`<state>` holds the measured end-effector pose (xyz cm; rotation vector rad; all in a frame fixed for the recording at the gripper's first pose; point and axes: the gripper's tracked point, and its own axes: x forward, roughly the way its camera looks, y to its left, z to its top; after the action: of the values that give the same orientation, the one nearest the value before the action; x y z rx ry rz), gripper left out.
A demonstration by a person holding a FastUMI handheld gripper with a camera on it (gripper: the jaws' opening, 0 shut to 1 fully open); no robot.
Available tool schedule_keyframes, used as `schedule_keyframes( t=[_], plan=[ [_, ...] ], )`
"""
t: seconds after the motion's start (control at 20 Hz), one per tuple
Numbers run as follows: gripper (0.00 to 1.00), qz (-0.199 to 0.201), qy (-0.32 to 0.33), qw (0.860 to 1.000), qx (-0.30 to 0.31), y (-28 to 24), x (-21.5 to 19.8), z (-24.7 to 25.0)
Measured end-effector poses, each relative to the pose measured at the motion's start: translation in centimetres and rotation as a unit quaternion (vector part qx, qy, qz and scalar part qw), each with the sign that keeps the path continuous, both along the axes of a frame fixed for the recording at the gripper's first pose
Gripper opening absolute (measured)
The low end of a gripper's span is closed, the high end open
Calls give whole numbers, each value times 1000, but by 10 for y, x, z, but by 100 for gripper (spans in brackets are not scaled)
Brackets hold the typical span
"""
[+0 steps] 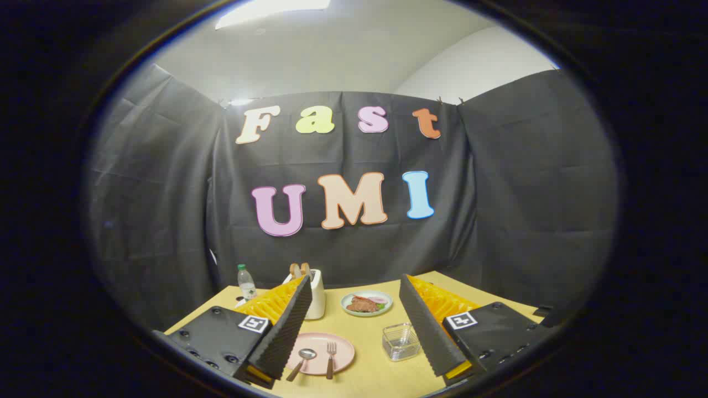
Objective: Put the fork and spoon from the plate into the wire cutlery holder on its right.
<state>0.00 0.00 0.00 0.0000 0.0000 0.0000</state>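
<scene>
The gripper (354,331) hangs above the yellow table (376,376) with its fingers spread wide apart, holding nothing and touching nothing. In the gap between them, low down and nearer the left finger (282,331), lies the pink plate (343,348), with the spoon (302,362) and the fork (331,359) resting side by side on it, handles pointing back toward the gripper and reaching over the plate's near rim. To the right of the plate, just beside the right finger (428,331), stands the wire cutlery holder (401,341), apart from the plate. Farther ahead, between the fingers, sits a small pale-green dish of food (366,303). Beyond the left finger stands a white toaster (315,293) with two slices of bread showing at its top, and further left a small plastic bottle (246,283) with a green cap.
</scene>
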Motion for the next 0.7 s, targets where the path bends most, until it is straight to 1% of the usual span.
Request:
schedule_keyframes(
  t=[0.4, 0.7],
  plan=[
    [99, 4, 15, 1000, 3, 0, 1, -10],
    [100, 18, 32, 999, 0, 9, 8, -23]
  ],
)
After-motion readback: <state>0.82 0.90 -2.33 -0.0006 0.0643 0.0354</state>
